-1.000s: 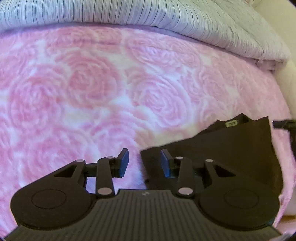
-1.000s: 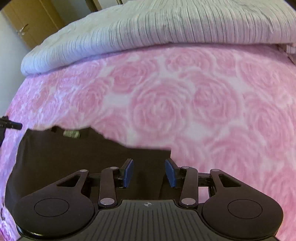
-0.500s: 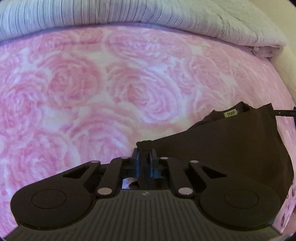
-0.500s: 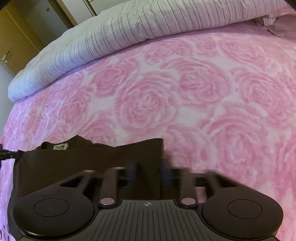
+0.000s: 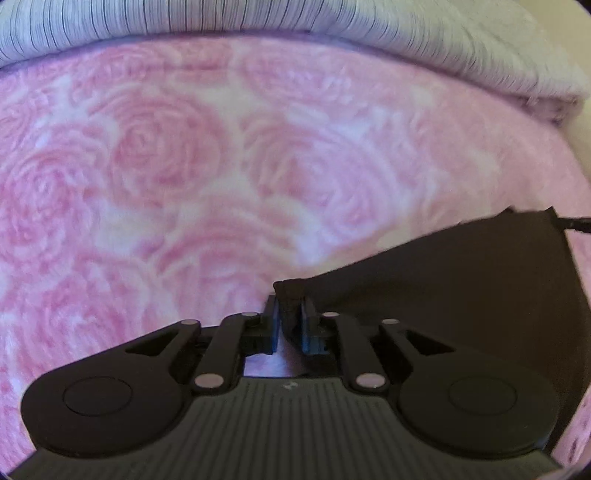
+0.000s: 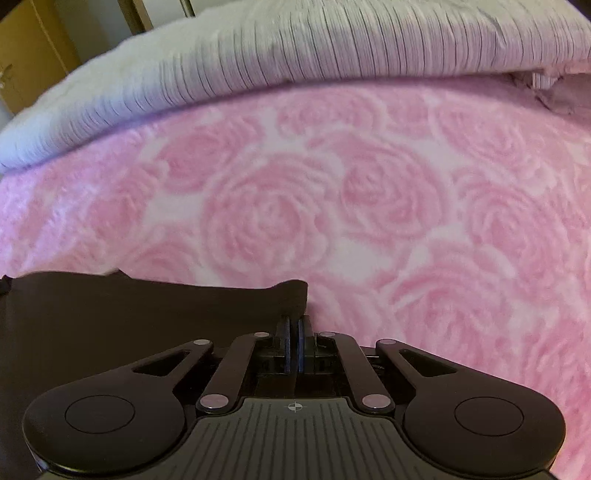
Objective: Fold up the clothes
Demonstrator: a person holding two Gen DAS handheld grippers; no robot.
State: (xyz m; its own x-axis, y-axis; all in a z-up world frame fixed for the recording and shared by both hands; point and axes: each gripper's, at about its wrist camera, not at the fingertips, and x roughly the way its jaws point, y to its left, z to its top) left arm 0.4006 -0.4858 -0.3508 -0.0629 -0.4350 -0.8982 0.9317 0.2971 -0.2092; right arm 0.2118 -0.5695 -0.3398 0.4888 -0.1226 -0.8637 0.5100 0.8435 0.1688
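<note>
A dark brown garment (image 5: pixel 461 288) lies on a pink rose-patterned blanket (image 5: pixel 184 166). My left gripper (image 5: pixel 289 306) pinches the garment's near left corner; a bunched fold sits between its blue pads, and the jaws are opening slightly. In the right wrist view the same garment (image 6: pixel 129 314) spreads to the left, and my right gripper (image 6: pixel 294 325) is shut on its right corner, pads nearly together on the thin cloth. The garment's top edge runs taut between the two corners. Its lower part is hidden behind the gripper bodies.
A grey striped duvet (image 5: pixel 258 18) is piled along the far side of the blanket (image 6: pixel 406 221) and shows again as the duvet (image 6: pixel 295 48) in the right wrist view. A wooden door (image 6: pixel 29 55) stands at the far left. A pale wall borders the bed's right side.
Both grippers went from open to shut on the garment's corners while sinking toward the blanket. The top edge has pulled straight, and the neck label no longer shows.
</note>
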